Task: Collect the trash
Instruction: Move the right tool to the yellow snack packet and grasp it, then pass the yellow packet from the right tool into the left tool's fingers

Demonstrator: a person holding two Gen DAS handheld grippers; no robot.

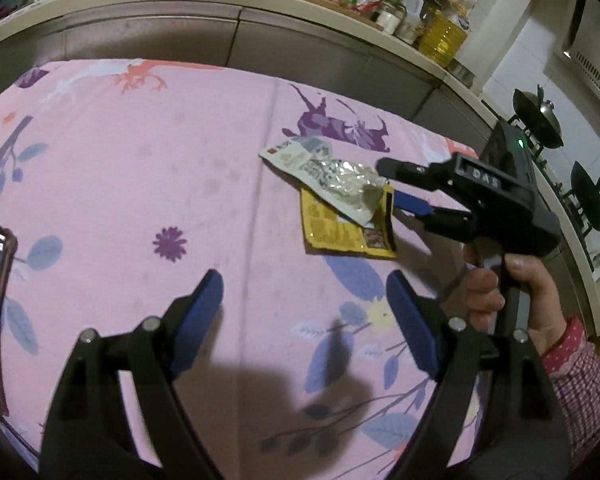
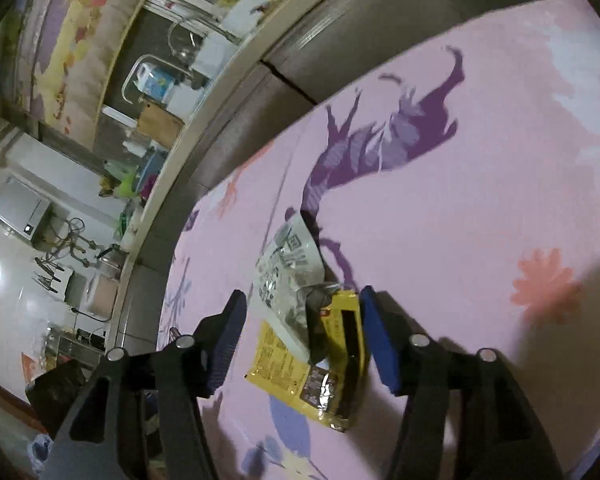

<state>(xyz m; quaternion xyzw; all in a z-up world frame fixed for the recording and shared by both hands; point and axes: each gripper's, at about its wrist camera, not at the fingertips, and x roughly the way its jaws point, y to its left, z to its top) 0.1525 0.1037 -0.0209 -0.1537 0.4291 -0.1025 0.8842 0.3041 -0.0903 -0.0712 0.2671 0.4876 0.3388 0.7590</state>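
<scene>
The right gripper (image 2: 302,334), fingers spread, is straddling the yellow wrapper (image 2: 328,364) and the overlapping white printed wrapper (image 2: 288,268), both lying flat on the pink tablecloth (image 2: 480,184). The left gripper (image 1: 304,300), also spread and holding nothing, is hanging farther off.

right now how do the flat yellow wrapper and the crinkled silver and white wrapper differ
The flat yellow wrapper lies underneath; the crinkled silver and white wrapper rests partly on top. The yellow one looks smooth and opaque, the silver one creased and shiny. Both lie on the pink floral tablecloth, between the open right gripper fingers.
</scene>
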